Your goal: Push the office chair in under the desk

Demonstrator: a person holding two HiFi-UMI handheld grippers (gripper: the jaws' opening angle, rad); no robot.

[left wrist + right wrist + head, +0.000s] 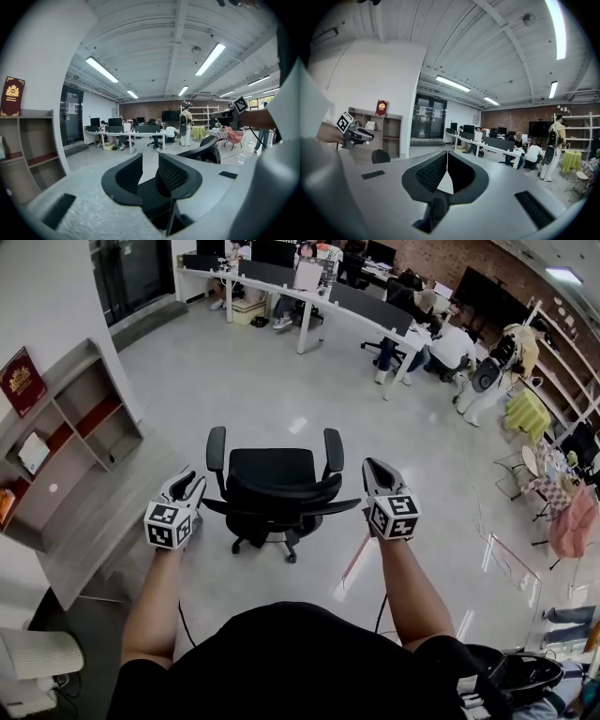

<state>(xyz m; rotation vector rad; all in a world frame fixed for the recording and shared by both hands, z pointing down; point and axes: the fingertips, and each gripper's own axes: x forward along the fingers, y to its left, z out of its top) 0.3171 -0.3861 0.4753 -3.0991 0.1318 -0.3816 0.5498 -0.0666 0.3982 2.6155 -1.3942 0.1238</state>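
Note:
A black office chair (274, 488) stands on the grey floor right in front of me, its backrest toward me. My left gripper (192, 484) hangs just left of the backrest's end, jaws apart and holding nothing. At the backrest's right end is my right gripper (373, 468), with its jaws closed together and empty. Whether either gripper touches the chair I cannot tell. The long white desk (309, 298) runs far off across the room. In the left gripper view, the chair's backrest (206, 146) shows to the right of the left gripper (150, 161). The right gripper (446, 165) points at the distant desk (497, 149).
A wooden shelf unit (66, 451) stands against the wall at my left. Several people sit at the desks, and one person with a backpack (492, 371) stands at the far right. Small tables and a rack (562, 512) crowd the right side.

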